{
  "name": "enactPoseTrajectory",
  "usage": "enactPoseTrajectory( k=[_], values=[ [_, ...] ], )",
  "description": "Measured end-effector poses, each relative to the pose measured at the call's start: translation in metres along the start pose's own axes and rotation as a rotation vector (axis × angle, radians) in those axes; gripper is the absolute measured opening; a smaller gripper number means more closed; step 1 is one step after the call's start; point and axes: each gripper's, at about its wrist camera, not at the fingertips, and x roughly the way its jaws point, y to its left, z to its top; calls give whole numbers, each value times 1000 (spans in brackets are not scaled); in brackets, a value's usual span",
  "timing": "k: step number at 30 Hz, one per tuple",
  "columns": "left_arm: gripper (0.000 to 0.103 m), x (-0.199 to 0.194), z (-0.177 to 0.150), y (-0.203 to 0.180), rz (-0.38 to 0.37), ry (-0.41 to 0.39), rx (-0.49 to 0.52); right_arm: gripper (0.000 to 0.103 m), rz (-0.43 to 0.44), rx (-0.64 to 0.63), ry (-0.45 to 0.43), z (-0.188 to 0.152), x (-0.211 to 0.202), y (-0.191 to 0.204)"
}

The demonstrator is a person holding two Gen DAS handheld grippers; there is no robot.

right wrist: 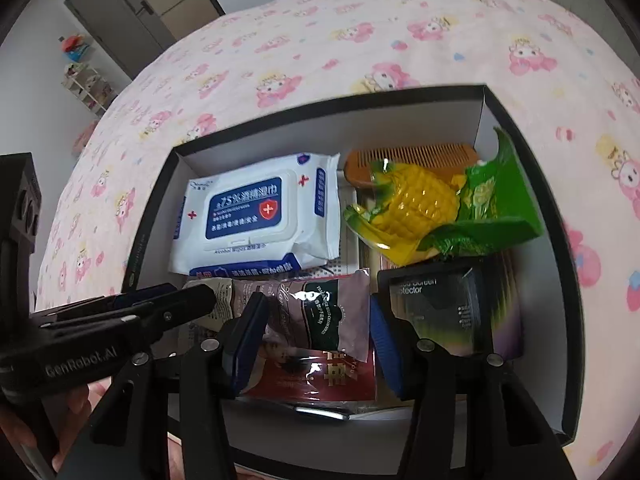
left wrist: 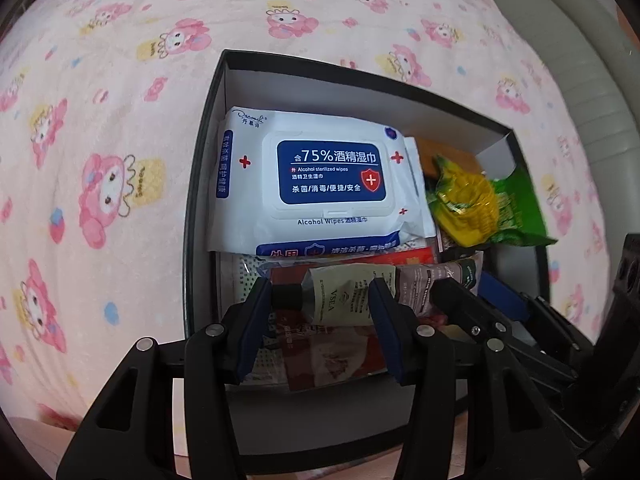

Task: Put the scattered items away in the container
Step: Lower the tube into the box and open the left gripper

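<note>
Left gripper (left wrist: 320,300) clenches the hand-cream tube (left wrist: 348,296); right gripper (right wrist: 316,320) grips its other end, inside the box (right wrist: 132,248), rim free at 12 o'clock.

Box (right wrist: 520,128) on the bed (right wrist: 320,40). Inside: wipes pack (right wrist: 256,216) at left; comb (right wrist: 416,160) at the far right, corn-shaped packet (right wrist: 416,208) lying over it; tube (right wrist: 316,304) at the near side (across flat packets); screen-protector box (right wrist: 436,300) right of the tube.

- White soft pack of wet wipes (left wrist: 320,180) with a blue label: "75%", "Alcohol sterilized wipes", "Alcohol Wipes".
- Cream tube (left wrist: 344,300), just below the pack: "VSEA".
- Black flat box (right wrist: 436,304), right of it: "Screen", "…otector".
- Black left gripper (right wrist: 80,356): "GenRobot.AI".
</note>
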Motion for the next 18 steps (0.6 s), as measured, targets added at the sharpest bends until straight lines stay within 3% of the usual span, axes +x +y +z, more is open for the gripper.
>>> enactPoseTrajectory(
  k=[4,7,11,15,18],
  values=[
    [47,8,4,-9,89,30,38,41,-5,14,38,-1,6,-6],
    [48,4,3,-5,41,33,18,42,12,31,15,-1,1,-8],
    [48,-3,-8,-4,6,29,48,41,-48,30,-51,-3,-14,-11],
    [46,0,-20,-12,-56,93,102,41,-67,37,-45,-5,-15,-14],
    [46,5,-23,-17,-20,103,131,41,-101,39,-43,-4,-14,-16]
  ],
)
